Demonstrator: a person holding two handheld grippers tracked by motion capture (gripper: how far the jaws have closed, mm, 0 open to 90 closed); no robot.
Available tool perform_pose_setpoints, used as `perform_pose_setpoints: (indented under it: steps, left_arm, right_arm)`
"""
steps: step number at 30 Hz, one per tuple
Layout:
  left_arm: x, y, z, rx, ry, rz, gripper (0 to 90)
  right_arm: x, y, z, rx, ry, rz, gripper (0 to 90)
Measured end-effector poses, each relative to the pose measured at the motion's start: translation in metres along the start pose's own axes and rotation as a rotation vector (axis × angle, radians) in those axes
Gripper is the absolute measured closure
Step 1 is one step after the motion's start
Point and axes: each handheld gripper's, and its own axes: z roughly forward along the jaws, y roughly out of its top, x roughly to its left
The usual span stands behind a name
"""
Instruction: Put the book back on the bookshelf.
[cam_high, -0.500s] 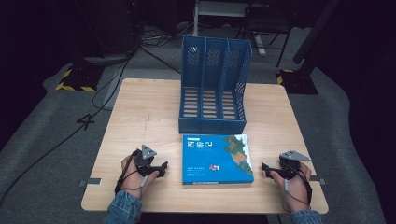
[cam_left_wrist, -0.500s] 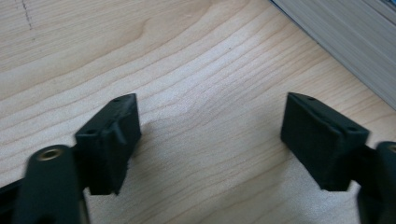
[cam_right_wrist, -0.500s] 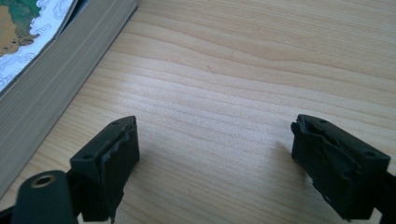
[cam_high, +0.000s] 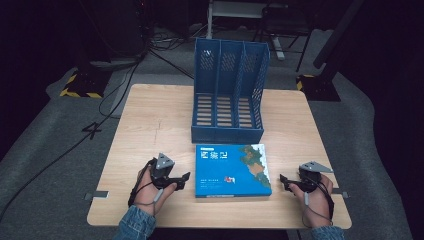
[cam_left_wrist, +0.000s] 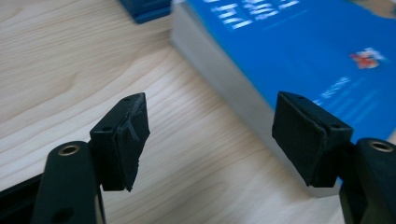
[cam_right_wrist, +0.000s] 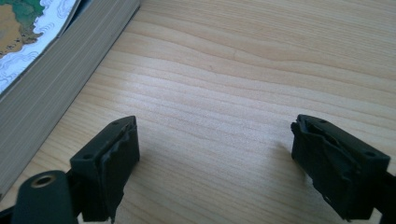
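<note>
Two grippers flank a thick blue book (cam_high: 232, 170) that lies flat on the wooden table (cam_high: 150, 120), just in front of a blue three-slot file rack (cam_high: 229, 92). The left gripper (cam_high: 186, 179) sits just beside the book's left edge, its jaws spread wide with nothing between them; in the left gripper view its right pad (cam_left_wrist: 306, 135) stands in front of the book's (cam_left_wrist: 299, 51) near corner. The right gripper (cam_high: 283, 181) rests near the book's right edge, jaws also wide and empty over bare wood (cam_right_wrist: 243, 84), the page block (cam_right_wrist: 56, 79) off to their left.
</note>
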Motion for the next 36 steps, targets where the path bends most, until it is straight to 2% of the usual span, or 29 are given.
perform_pose_setpoints:
  steps: [4, 7, 10, 12, 14, 15, 17, 18, 21, 24, 26, 31, 32, 33, 36]
  left_arm:
    - [-0.017, 0.005, 0.009, 0.013, -0.041, 0.018, 28.0]
    - [-0.022, 0.005, 0.016, 0.029, -0.047, 0.01, 28.6]
    - [-0.026, 0.003, 0.026, 0.065, -0.047, 0.024, 29.3]
    - [-0.026, 0.003, 0.031, 0.053, -0.085, -0.001, 30.5]
    - [-0.025, 0.002, 0.035, 0.057, -0.109, -0.066, 28.4]
    - [-0.025, 0.0, 0.039, 0.055, -0.146, -0.116, 27.6]
    - [-0.025, -0.002, 0.043, 0.051, -0.157, -0.125, 20.5]
    - [-0.026, -0.003, 0.044, 0.047, -0.161, -0.139, 20.5]
    - [-0.027, -0.001, 0.044, 0.061, -0.146, -0.126, 20.2]
    - [-0.026, 0.0, 0.042, 0.06, -0.147, -0.132, 25.1]
    - [-0.026, 0.001, 0.039, 0.055, -0.133, -0.108, 28.0]
    - [-0.033, 0.005, 0.035, 0.056, -0.075, -0.001, 32.7]
    - [-0.033, 0.007, 0.032, 0.057, -0.058, 0.033, 35.4]
    - [-0.034, 0.008, 0.029, 0.057, -0.046, 0.06, 42.7]
    - [-0.034, 0.009, 0.026, 0.05, -0.034, 0.068, 49.8]
  right_arm:
    - [0.0, 0.0, 0.0, -0.001, 0.002, -0.004, 15.3]
    - [0.001, 0.0, 0.0, -0.001, -0.002, -0.005, 15.7]
    - [0.001, 0.0, -0.001, -0.001, -0.003, -0.003, 15.7]
    - [0.001, -0.001, -0.001, -0.001, -0.004, -0.003, 15.8]
    - [0.002, 0.0, 0.0, -0.004, 0.0, -0.007, 15.8]
    - [0.002, -0.001, -0.001, -0.004, 0.001, -0.011, 16.1]
    - [0.002, -0.001, -0.001, -0.005, 0.002, -0.014, 16.1]
    - [0.002, -0.001, -0.001, -0.005, 0.002, -0.014, 16.1]
    - [0.002, -0.001, -0.001, -0.004, 0.003, -0.014, 16.2]
    - [0.002, -0.001, -0.001, -0.004, 0.004, -0.015, 16.2]
    - [0.002, -0.001, -0.001, -0.004, 0.004, -0.015, 16.2]
    - [0.003, 0.0, 0.0, -0.003, 0.005, -0.014, 16.2]
    - [0.003, 0.0, 0.0, -0.003, 0.005, -0.014, 16.2]
    - [0.003, 0.0, 0.0, -0.003, 0.007, -0.016, 16.1]
    - [0.003, 0.0, 0.0, -0.003, 0.009, -0.018, 16.2]
